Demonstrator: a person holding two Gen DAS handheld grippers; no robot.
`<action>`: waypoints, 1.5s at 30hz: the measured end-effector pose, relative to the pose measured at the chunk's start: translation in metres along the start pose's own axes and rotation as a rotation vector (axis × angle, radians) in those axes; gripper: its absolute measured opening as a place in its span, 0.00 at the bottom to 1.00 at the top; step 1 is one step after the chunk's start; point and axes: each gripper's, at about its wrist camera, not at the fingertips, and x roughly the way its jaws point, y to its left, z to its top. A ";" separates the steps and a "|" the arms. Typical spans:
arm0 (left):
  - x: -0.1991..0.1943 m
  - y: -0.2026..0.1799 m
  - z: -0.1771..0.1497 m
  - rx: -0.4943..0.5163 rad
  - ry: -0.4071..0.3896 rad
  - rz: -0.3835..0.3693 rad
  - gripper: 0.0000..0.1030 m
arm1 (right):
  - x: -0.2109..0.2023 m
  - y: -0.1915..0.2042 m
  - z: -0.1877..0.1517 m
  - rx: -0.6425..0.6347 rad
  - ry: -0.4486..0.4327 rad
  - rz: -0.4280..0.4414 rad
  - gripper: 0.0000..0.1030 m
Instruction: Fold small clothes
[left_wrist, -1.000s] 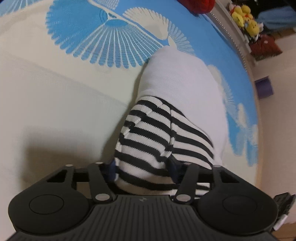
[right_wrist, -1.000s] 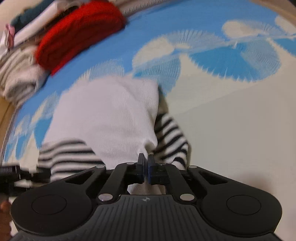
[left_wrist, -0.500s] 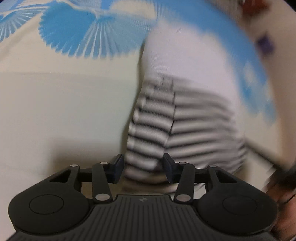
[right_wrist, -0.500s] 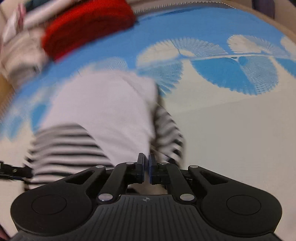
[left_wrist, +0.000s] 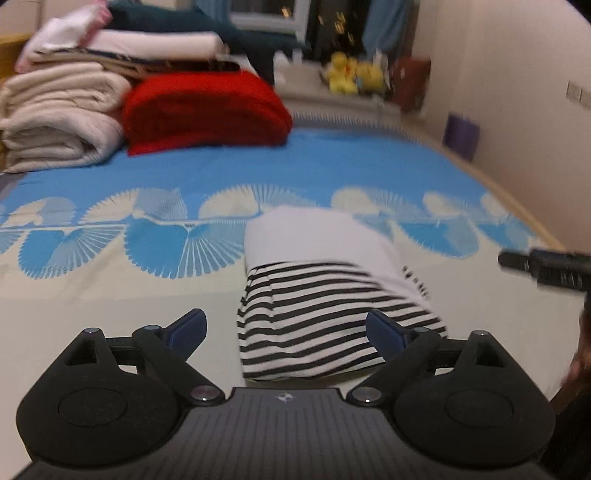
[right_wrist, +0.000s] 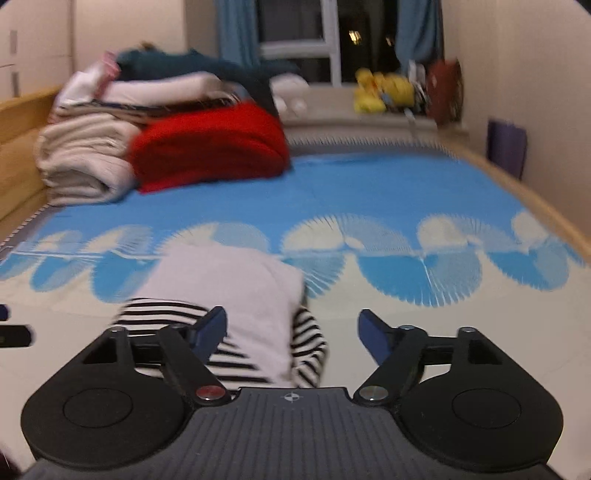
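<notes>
A small folded garment (left_wrist: 325, 280), white with black-and-white striped sleeves, lies on the blue and cream bedspread (left_wrist: 110, 295). My left gripper (left_wrist: 286, 330) is open and empty, level above the garment's near striped end. In the right wrist view the same garment (right_wrist: 236, 291) lies just ahead and left. My right gripper (right_wrist: 291, 330) is open and empty above its near right edge. The right gripper's tip (left_wrist: 543, 264) shows at the right edge of the left wrist view.
A red folded blanket (left_wrist: 203, 110) and a stack of cream and white bedding (left_wrist: 59, 122) sit at the far left of the bed. Yellow plush toys (right_wrist: 380, 92) sit on the window ledge. A wall (left_wrist: 517, 110) runs along the right side.
Both grippers let go of the garment and opened wide. Both lifted and tilted up, so the views now look level across the bed. The garment lies folded.
</notes>
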 end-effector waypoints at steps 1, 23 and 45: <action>-0.009 -0.006 -0.007 -0.001 -0.019 0.025 0.93 | -0.012 0.007 -0.007 -0.015 -0.017 -0.008 0.84; 0.012 -0.037 -0.062 -0.066 0.070 0.103 0.99 | -0.026 0.057 -0.071 -0.075 0.081 -0.056 0.85; 0.023 -0.027 -0.060 -0.124 0.097 0.110 0.99 | -0.011 0.081 -0.068 -0.098 0.094 -0.012 0.85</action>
